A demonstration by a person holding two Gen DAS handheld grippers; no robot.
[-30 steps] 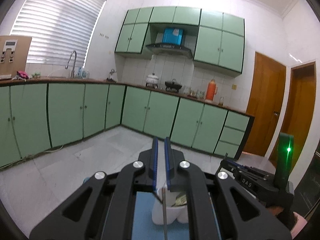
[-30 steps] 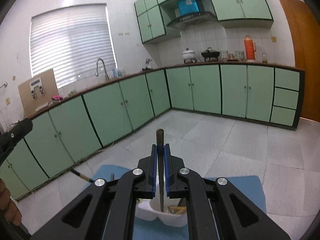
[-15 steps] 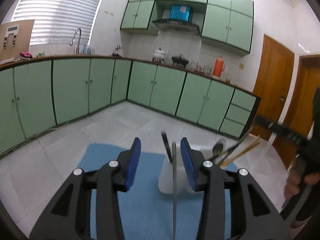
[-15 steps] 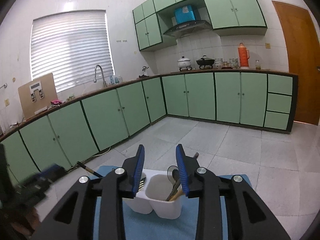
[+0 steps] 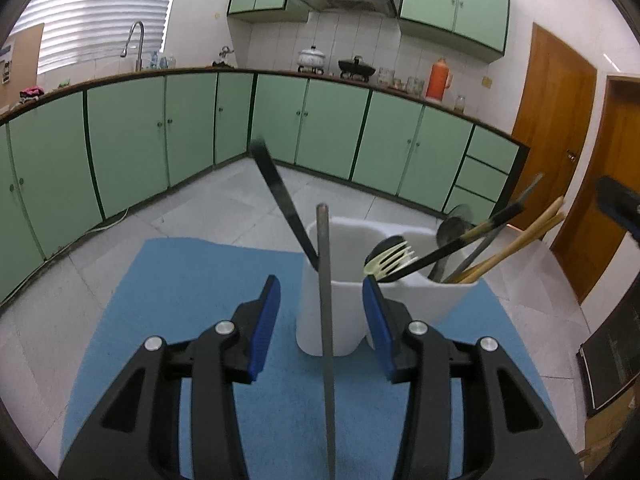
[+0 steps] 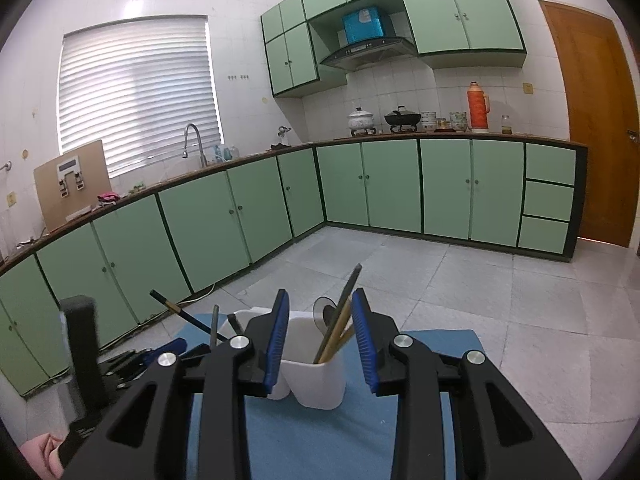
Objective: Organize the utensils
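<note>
My left gripper (image 5: 321,322) and right gripper (image 6: 321,334), clamped on utensils a second ago, now gape before the holder (image 5: 340,300).

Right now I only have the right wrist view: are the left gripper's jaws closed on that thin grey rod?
Observer: No. From the left wrist view, the left gripper is open and the grey rod stands between the pads, touching neither.
Operator: Is anything in the white holder hidden from me?
Observer: Yes, a pale fork, head up, near the divider.
</note>
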